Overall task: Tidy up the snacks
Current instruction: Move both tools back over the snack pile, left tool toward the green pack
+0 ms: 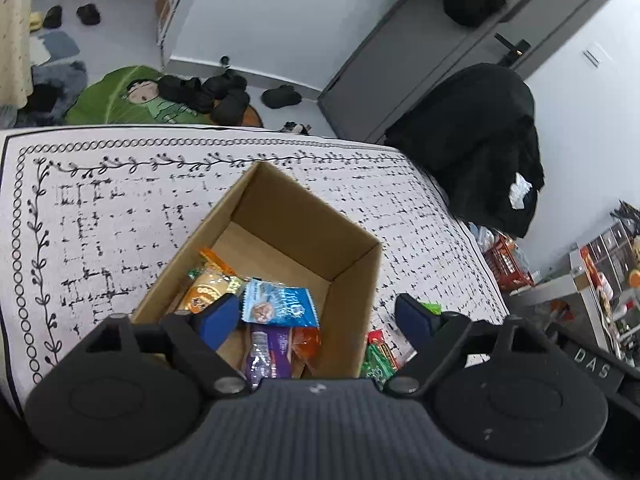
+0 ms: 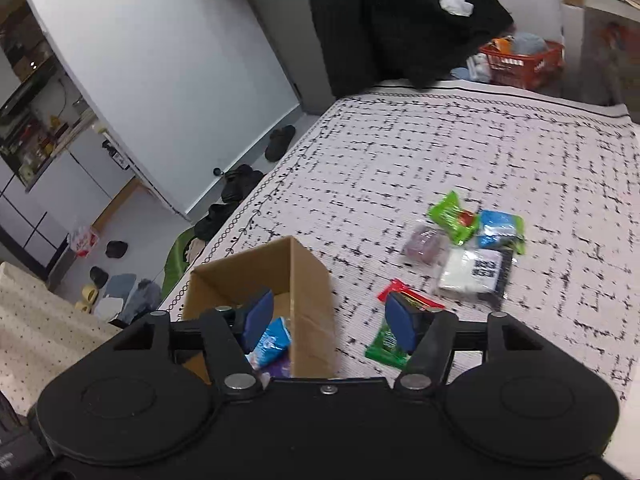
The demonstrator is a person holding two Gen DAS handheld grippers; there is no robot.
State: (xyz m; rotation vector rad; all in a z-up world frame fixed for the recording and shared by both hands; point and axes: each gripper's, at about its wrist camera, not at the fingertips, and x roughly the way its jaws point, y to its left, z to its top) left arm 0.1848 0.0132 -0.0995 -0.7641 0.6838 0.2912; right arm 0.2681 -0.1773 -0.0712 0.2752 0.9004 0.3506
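Both grippers spread wide, gripping nothing: left gripper (image 1: 316,316) over the cardboard box (image 1: 352,276), right gripper (image 2: 328,320) straddling its wall, loose snack packets (image 2: 472,248) well beyond.

I'm looking into a lived-in home room — a table under a black-and-white patterned cloth (image 1: 120,208), shoes (image 1: 200,92) scattered over the floor on a green cartoon mat (image 1: 116,100), dark clothing heaped on a chair (image 1: 480,136), a grey door with a handle (image 1: 400,64), and an orange basket (image 2: 524,62) of oddments.
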